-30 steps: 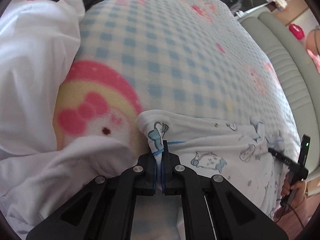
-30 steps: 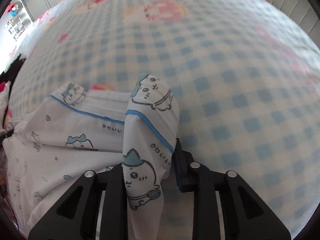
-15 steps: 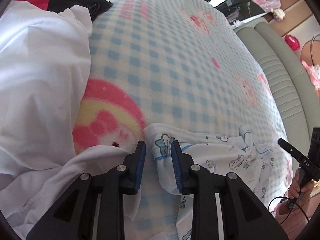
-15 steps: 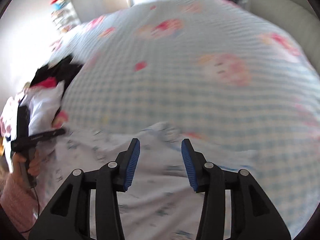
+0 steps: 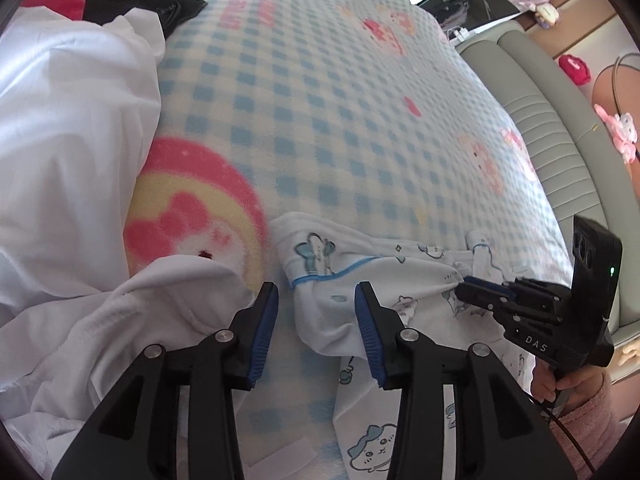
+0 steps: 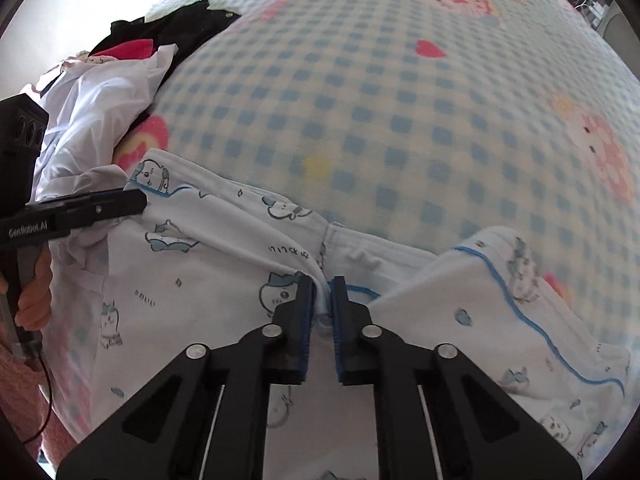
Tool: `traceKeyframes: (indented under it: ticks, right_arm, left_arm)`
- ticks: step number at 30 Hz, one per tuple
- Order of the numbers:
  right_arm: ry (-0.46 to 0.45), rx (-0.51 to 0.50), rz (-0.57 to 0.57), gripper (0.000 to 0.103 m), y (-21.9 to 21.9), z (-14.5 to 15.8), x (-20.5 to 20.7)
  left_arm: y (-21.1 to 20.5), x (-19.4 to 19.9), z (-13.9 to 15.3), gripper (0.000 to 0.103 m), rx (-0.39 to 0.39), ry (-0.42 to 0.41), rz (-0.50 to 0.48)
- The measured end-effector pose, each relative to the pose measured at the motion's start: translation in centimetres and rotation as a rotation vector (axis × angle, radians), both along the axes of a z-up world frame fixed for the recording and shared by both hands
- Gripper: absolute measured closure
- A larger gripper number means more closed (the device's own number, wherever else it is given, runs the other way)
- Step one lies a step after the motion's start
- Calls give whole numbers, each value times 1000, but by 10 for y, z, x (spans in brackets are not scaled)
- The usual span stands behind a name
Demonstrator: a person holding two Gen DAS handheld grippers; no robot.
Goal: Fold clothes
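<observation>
Pyjamas [image 6: 208, 280] on blanket [image 6: 400, 100] — right gripper [image 6: 323, 300] just pinched fabric; left gripper [image 5: 316, 316] opening, hem loose between pads.

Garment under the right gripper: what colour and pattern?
White garment with blue piping and small blue-and-white cartoon animals. Clearest in the right wrist view.

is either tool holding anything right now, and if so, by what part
The right tool has just closed on a pinch of the printed white garment at a bunched fold near its middle. The left tool has just opened and holds nothing.
</observation>
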State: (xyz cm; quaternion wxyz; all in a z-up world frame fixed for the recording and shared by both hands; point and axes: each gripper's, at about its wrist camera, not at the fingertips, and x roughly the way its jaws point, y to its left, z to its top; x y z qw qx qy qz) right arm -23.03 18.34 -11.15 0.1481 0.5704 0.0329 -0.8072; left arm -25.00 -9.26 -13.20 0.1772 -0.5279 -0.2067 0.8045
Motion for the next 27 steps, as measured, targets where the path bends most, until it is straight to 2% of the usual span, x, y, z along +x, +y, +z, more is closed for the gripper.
traceKeyframes:
  ticks: [7,11,12,13,15,19,20,22,25,27]
  right_arm:
    - [38,5,-77,100,40,26,13]
    - [21,-86,-63,97,44,24,8]
    - [19,-100,-50,95,38,21,5]
    - [21,-105,-38,83,31,18,1]
    - [23,-115,-15,70,16,12,-8]
    - [-54,-137,-11,69,-3,-13,-31]
    - [-74,-141,-18,70,-4,-19,-35]
    - [-101,-151,-27,89,-6,-27,-41]
    - [-56,-158,-21,98,0,-15,-29]
    - [-32,-162,-32,99,7,-7,-19]
  left_arm:
    - [-4,0,-1,55,25,-13,24]
    - [-2,3,-7,46,46,-44,-3]
    - [-2,5,-8,46,47,-47,-6]
    - [-2,6,-9,46,41,-47,-6]
    - [-2,8,-11,46,37,-49,1]
    - [-4,9,-11,46,54,-52,10]
    - [-4,9,-11,46,54,-51,10]
    - [-4,10,-10,45,49,-52,4]
    - [-2,11,-9,45,41,-47,-7]
    - [-1,10,-9,45,38,-46,-4]
